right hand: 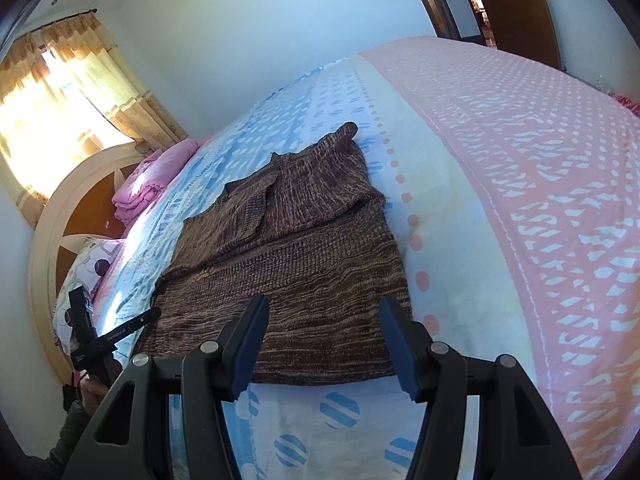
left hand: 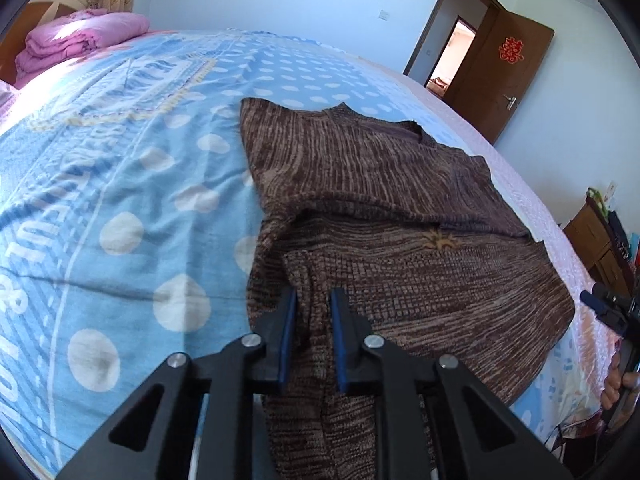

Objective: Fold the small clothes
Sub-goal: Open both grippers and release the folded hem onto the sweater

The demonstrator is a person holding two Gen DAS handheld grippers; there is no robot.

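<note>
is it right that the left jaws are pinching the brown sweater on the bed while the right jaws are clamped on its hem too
Not quite. The left gripper does pinch the brown sweater on the bed, but the right gripper is not clamped on it: the right wrist view shows its jaws standing wide open above the near hem, gripping nothing.

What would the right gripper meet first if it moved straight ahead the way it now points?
Most likely the near edge of the brown sweater on the bed: the right gripper stands open, pointing down at it, though depth is unclear.

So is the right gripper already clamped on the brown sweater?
No, the right gripper is open, its fingers apart above the brown sweater's near hem, gripping nothing.
</note>
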